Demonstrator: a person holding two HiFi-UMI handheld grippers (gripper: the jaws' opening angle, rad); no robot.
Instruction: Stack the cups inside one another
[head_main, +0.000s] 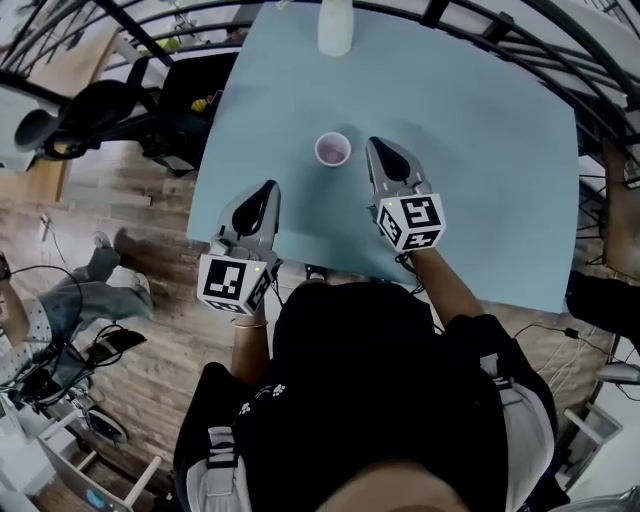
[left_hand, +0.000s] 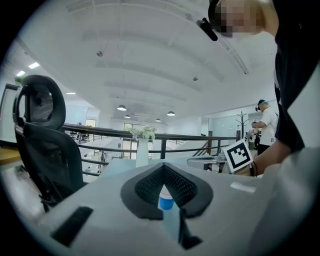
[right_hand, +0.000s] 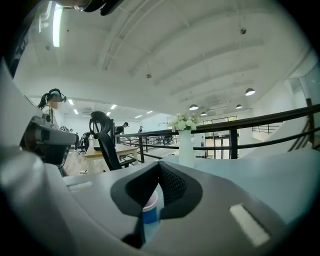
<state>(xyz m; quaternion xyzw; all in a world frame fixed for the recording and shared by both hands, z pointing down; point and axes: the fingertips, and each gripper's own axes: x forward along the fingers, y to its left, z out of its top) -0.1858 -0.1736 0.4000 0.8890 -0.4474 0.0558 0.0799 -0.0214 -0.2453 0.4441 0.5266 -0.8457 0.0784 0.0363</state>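
Seen from above, a pale blue desk (head_main: 480, 150) carries one small cup (head_main: 332, 149) standing upright and open side up. Its inside looks pinkish and holds nothing that can be made out. In the two gripper views the same cup shows only as a sliver behind the pads, blue below and paler at the rim. Whether it is a single cup or several nested together cannot be told.

At the far edge of the desk stands one white vase (head_main: 335, 28), its top cut off by the edge of the head view. The gripper views show white flowers in it.

There are two tongs. The left tongs (head_main: 266, 190) hang over the near left edge of the desk, pressed together and holding nothing, well apart from the cup. The right tongs (head_main: 376, 146) hover just beside the cup on its right, not touching it, also pressed together and empty. Each carries one marker cube (head_main: 235, 283), two in all.

The person's dark-clothed body hides the near edge of the desk. A black office chair (head_main: 100, 110) stands on the floor to the left.
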